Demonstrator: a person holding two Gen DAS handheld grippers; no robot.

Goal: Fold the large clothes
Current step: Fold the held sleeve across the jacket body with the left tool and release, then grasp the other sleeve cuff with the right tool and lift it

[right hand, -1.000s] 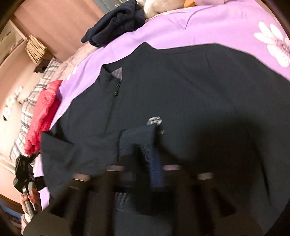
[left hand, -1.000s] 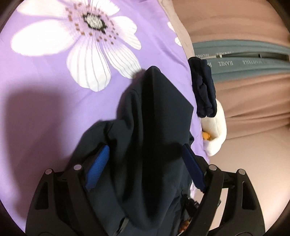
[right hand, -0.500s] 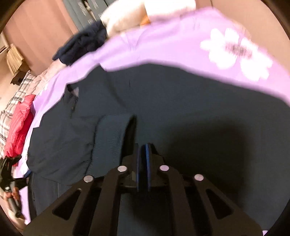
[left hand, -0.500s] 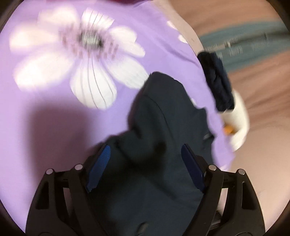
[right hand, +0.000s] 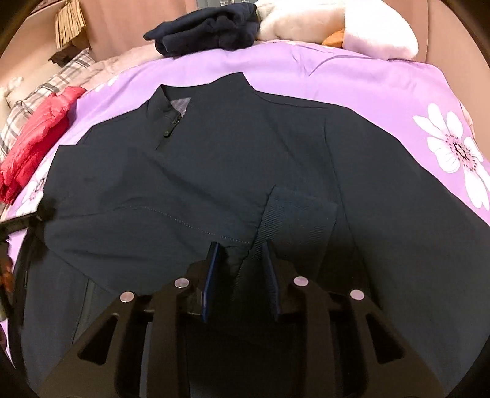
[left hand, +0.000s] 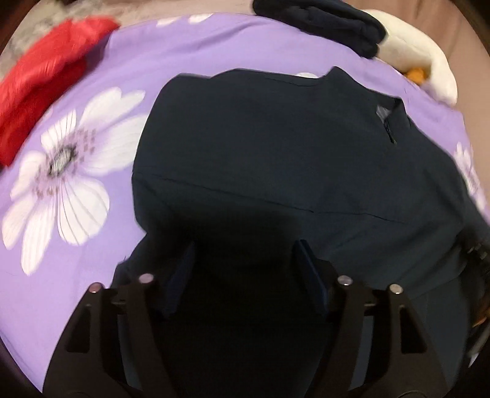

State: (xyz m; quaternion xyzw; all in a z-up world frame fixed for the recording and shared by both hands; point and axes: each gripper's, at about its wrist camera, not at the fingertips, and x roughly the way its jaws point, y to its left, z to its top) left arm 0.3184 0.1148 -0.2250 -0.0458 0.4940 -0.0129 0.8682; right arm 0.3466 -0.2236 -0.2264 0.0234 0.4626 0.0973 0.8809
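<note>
So, the purple floral bedspread [right hand: 352, 79] fills both views edge to edge, big white flowers at the left of the left wrist frame and at the right edge of the right wrist frame. Spread flat across it, taking the whole middle of each picture, is the dark navy jacket [right hand: 275, 147], collar toward the top of frame with its short zip [right hand: 167, 131] part open and a grey lining showing. One sleeve is folded in over the body, and its ribbed cuff [right hand: 297, 214] lies just above the right hand-held gripper [right hand: 242, 263].

That right hand-held gripper sits low at bottom centre, its blue pads parted only a little, with a fold of the jacket's fabric lying between them; the pads are not pressed together, so released rather than clenched. The left hand-held gripper [left hand: 246, 263] hangs at the bottom of its own view, jaws spread wide, nothing gripped, deep shadow on the jacket between the fingers.

Smaller things now: a red puffy garment [left hand: 39, 82] bunched at the upper left of the left wrist frame, a white plush toy [right hand: 333, 24] with an orange patch along the top right, and a crumpled dark navy garment [right hand: 208, 30] at top centre, touching the plush. Upper left in the right wrist view, a plaid pillow [right hand: 43, 91].
</note>
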